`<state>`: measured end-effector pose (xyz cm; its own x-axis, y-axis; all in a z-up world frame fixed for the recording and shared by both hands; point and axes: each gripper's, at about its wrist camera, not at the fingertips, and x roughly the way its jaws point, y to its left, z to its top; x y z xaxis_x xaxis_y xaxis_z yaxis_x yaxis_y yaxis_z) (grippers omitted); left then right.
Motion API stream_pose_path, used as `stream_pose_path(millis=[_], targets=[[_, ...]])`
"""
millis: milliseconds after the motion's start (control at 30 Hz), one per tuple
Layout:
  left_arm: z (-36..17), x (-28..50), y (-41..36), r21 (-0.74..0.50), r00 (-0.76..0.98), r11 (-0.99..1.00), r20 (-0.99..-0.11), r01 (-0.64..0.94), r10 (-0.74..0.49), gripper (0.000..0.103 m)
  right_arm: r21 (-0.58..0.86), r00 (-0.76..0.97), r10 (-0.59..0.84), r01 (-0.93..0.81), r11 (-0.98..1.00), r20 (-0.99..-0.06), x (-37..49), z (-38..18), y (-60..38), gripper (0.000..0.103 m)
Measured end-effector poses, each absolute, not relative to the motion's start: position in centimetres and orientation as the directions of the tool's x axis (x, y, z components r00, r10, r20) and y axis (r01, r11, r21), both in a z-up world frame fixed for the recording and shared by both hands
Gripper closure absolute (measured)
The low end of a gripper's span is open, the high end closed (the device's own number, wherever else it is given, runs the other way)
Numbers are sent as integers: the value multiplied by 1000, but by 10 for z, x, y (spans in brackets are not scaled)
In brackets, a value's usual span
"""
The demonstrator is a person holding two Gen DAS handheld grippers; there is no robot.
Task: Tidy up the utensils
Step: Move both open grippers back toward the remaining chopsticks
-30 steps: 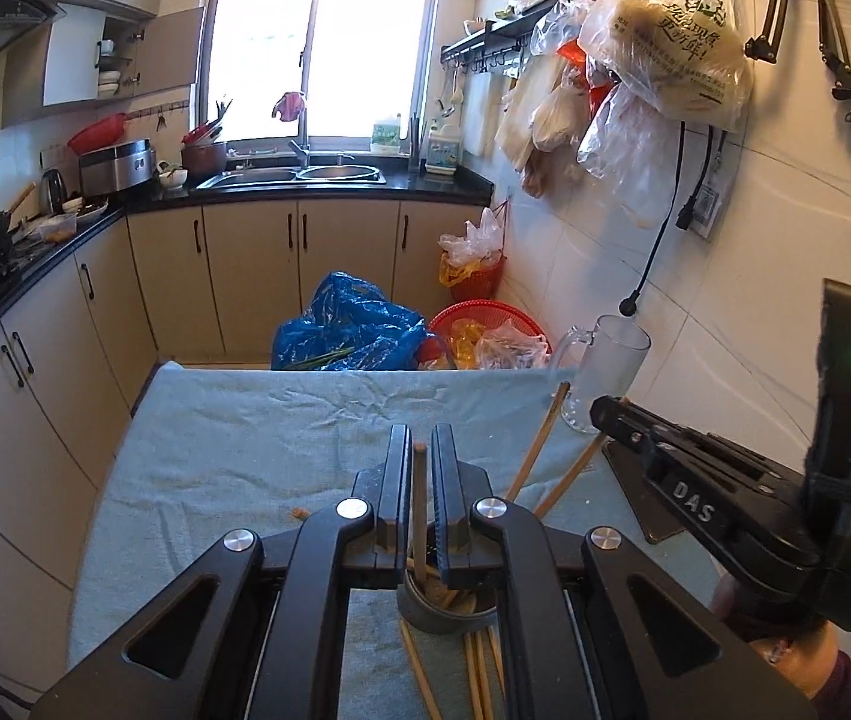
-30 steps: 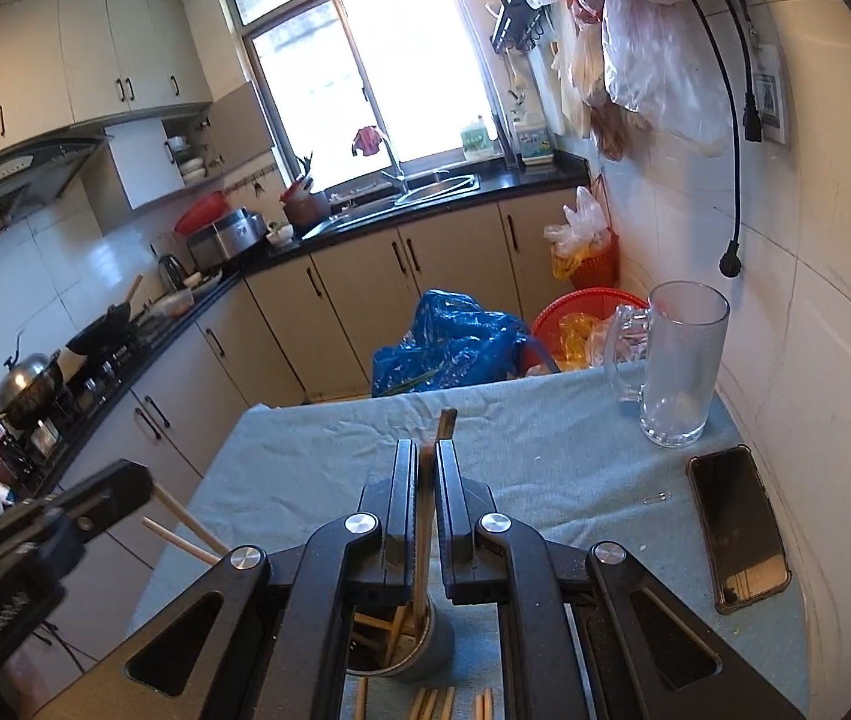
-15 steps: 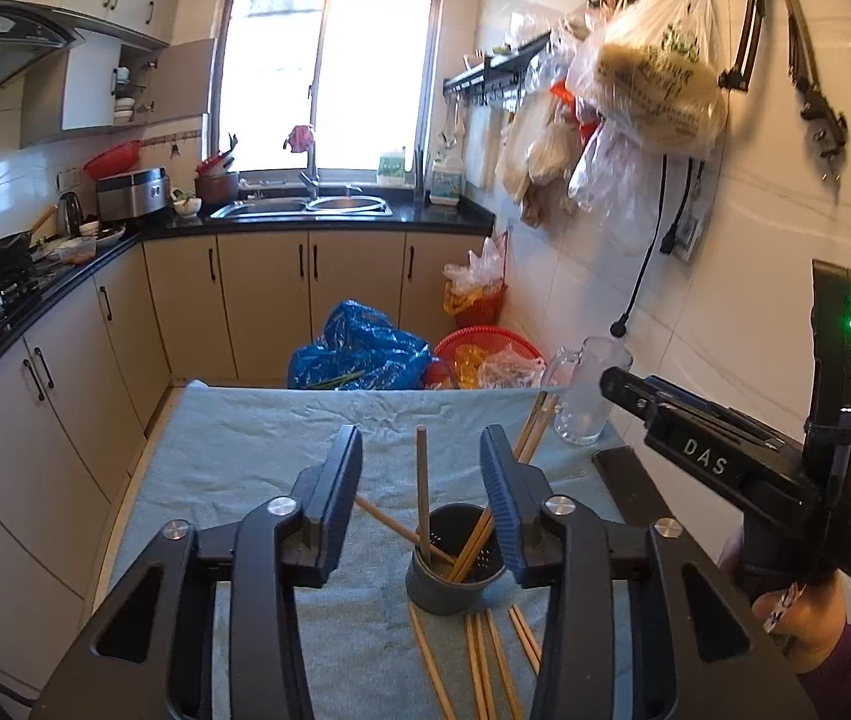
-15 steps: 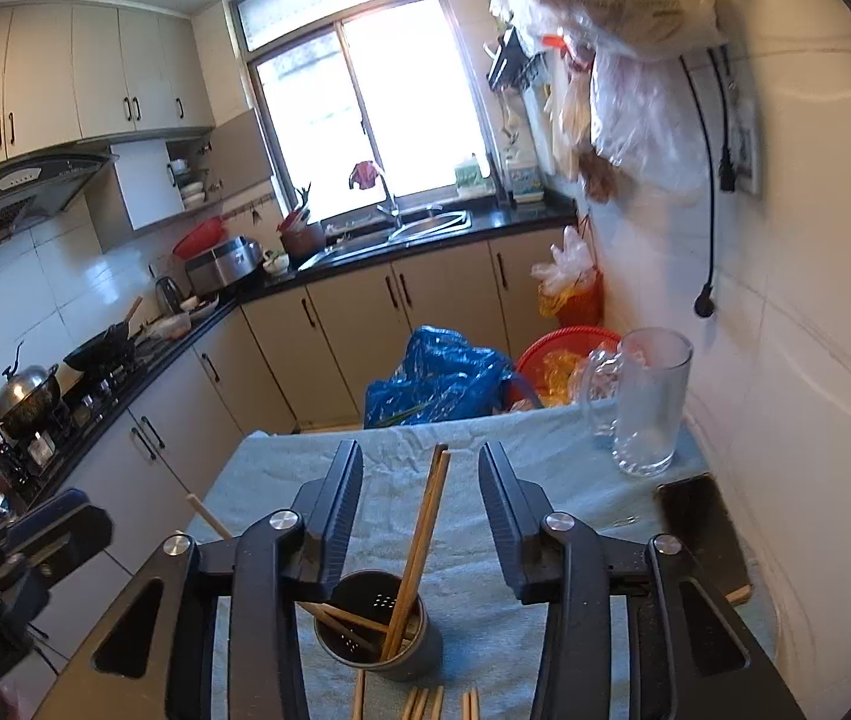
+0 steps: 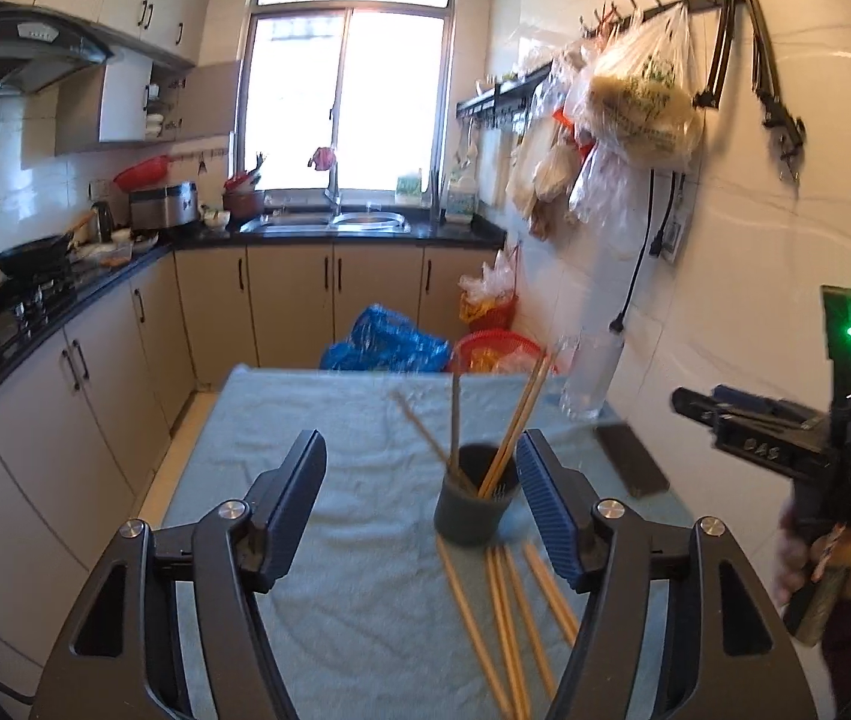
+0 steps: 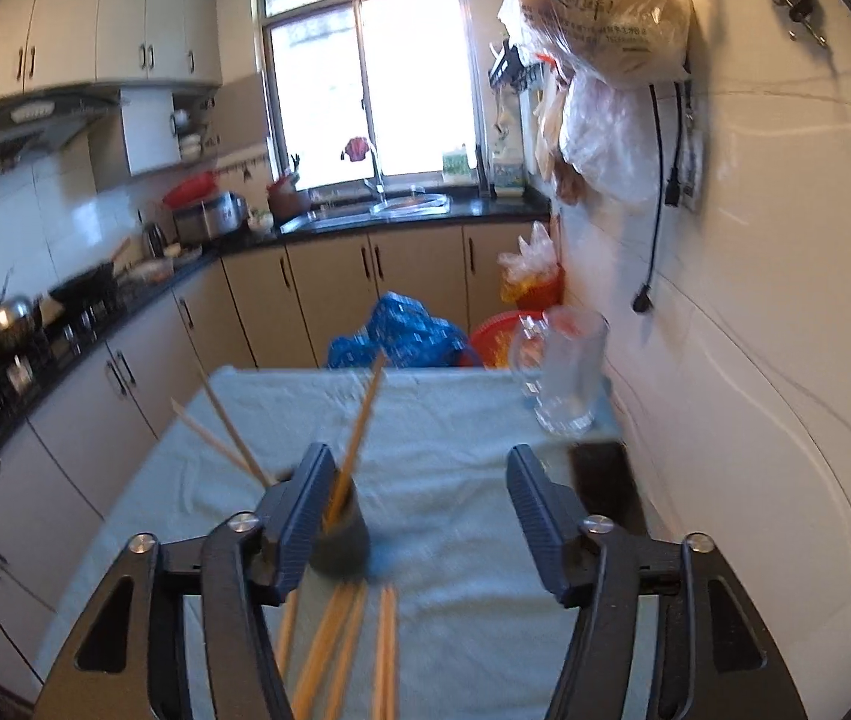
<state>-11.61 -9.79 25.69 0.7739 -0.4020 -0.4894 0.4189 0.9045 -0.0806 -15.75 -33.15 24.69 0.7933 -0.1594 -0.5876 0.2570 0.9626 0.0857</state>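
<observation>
A dark grey cup (image 5: pixel 468 505) stands on the light blue cloth (image 5: pixel 335 420) and holds several wooden chopsticks (image 5: pixel 512 423) that stick up and lean. Several more chopsticks (image 5: pixel 506 606) lie loose on the cloth in front of it. My left gripper (image 5: pixel 420 510) is open and empty, its jaws wide apart on either side of the cup. My right gripper (image 6: pixel 412 516) is open and empty; the cup (image 6: pixel 341 531) sits by its left finger, with loose chopsticks (image 6: pixel 335 642) below. The right gripper's body (image 5: pixel 785 444) shows at the right of the left wrist view.
A clear glass mug (image 6: pixel 566 372) stands at the cloth's far right corner, next to the tiled wall. A black phone (image 5: pixel 632 459) lies near the right edge. Beyond the table are a blue bag (image 5: pixel 386 342), red baskets, cabinets and the sink counter.
Both grippers opened and let go of the chopsticks, which now stand in the cup. Both have drawn back and up from the cup; the right one has also shifted to the right.
</observation>
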Motion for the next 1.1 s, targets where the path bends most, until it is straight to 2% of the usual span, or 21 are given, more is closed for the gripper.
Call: stream_pose_path(millis=[200, 367, 400, 467, 600, 733, 900, 1000, 1067, 1100], targets=[[184, -110, -93, -117, 672, 911, -639, 396, -374, 38, 60, 693, -146, 263, 963, -706, -182, 194, -339, 34], [118, -90, -108, -145, 522, 902, -774, 406, -359, 39, 113, 576, -49, 242, 964, -816, -186, 123, -336, 34], [107, -87, -114, -134, 507, 901, -788, 412, -349, 43, 126, 558, -28, 235, 964, -829, -184, 111, -334, 35], [86, -82, -128, -97, 478, 895, -818, 435, -321, 50, 142, 535, 4, 216, 966, -845, -182, 92, -329, 46], [57, -67, -149, -123, 402, 883, -856, 453, -326, 57, 156, 496, 46, 182, 971, -867, -175, 65, -317, 60], [43, -52, -167, -149, 367, 876, -866, 458, -340, 58, 136, 479, 37, 174, 975, -877, -164, 49, -317, 63], [29, -34, -189, -121, 350, 875, -884, 469, -310, 59, 112, 464, 18, 175, 978, -886, -149, 37, -318, 63], [22, -26, -192, -114, 350, 878, -887, 465, -301, 67, 133, 479, 34, 173, 976, -877, -147, 36, -320, 63], [22, -23, -192, -95, 358, 879, -889, 468, -287, 77, 149, 496, 48, 165, 975, -867, -147, 38, -320, 63], [22, -21, -191, -96, 356, 879, -889, 467, -286, 86, 153, 501, 52, 162, 975, -864, -146, 38, -319, 63]])
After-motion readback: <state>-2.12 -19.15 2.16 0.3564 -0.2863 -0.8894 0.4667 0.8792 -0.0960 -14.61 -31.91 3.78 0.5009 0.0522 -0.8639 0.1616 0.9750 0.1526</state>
